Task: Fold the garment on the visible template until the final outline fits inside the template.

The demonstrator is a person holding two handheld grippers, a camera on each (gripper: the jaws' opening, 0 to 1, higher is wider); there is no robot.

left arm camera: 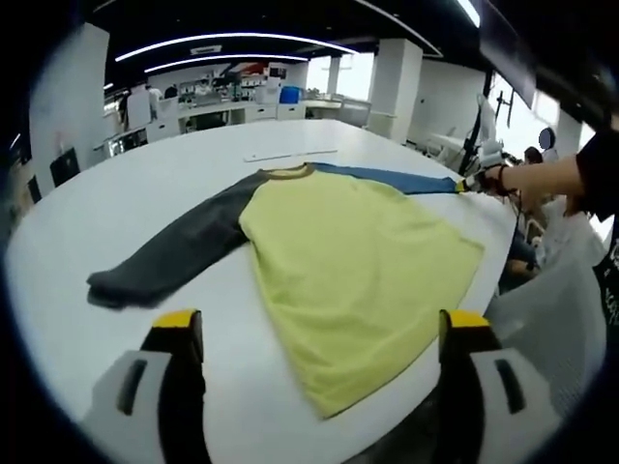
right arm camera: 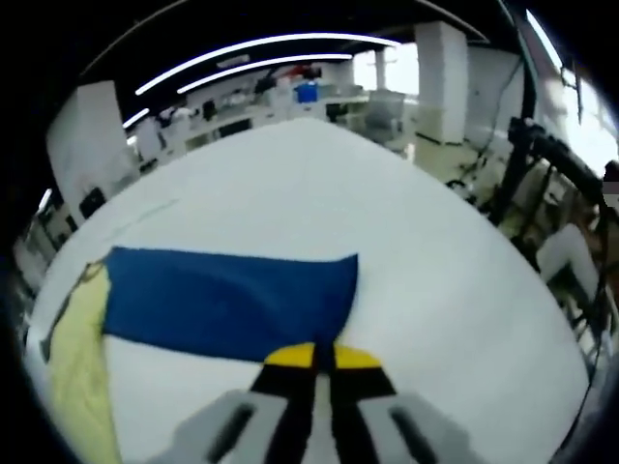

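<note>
The long-sleeved shirt (left arm camera: 338, 261) is lying flat on the white table (left arm camera: 174, 184), sleeves spread. The right gripper (right arm camera: 324, 356) is pinching the blue sleeve (right arm camera: 227, 302) at its cuff, jaws pressed together, probably to fold it inward. The left gripper (left arm camera: 319, 329) is hovering near the hem with jaws spread wide, holding nothing.

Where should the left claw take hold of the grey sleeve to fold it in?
Grip the grey sleeve at its cuff end, the free tip lying flat on the white table, farthest from the yellow body. Come in from the table's near edge, low, claw open. The right claw is shut on the blue sleeve.
</note>
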